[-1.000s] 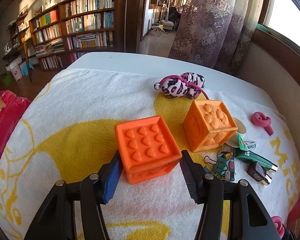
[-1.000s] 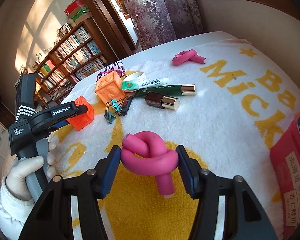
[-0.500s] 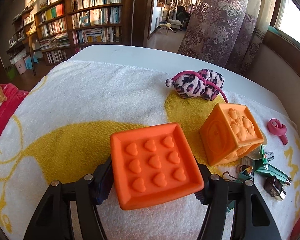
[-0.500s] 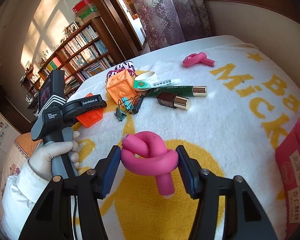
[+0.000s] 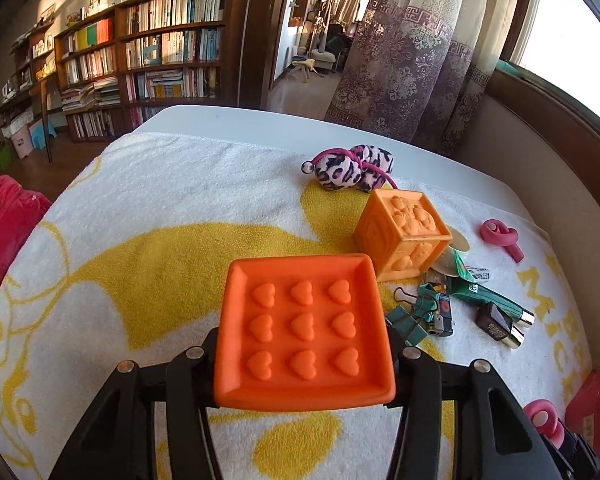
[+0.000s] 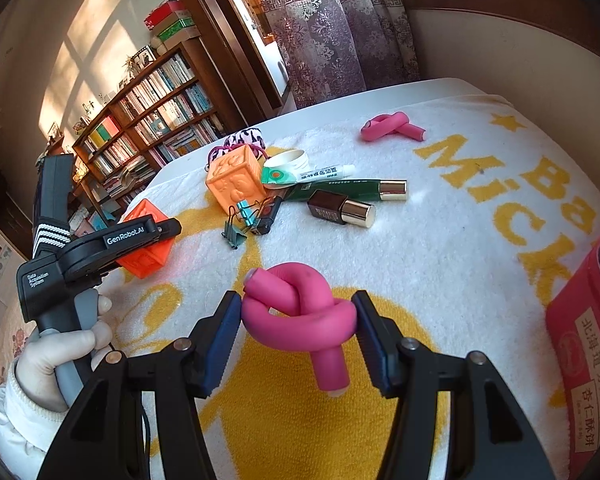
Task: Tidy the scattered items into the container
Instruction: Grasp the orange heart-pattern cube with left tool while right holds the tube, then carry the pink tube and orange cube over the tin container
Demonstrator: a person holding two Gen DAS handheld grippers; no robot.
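Cubes [image 5: 305,330], two; pink curlers [image 6: 300,308], two.

left wrist view: rides the left gripper [image 5: 304,344], close, tilted down over the towel-covered table [image 5: 140,216].
right wrist view: likewise on the right gripper [image 6: 298,320].
shared: pale orange embossed cube [image 5: 404,236] [image 6: 236,184], at 1 o'clock left, 11 o'clock right.

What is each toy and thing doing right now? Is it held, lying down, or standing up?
Left gripper: jaws just closed onto the heart cube.
Heart cube: gripped, looks tilted off the towel.
Right gripper: jaws around the knotted pink roller, pads at its sides.
Knotted pink roller: between the jaws.
Second orange cube: standing on the towel, untouched.
Other pink roller: lying loose.
Binder clips: lying by the cube.
Green tube: lying flat.
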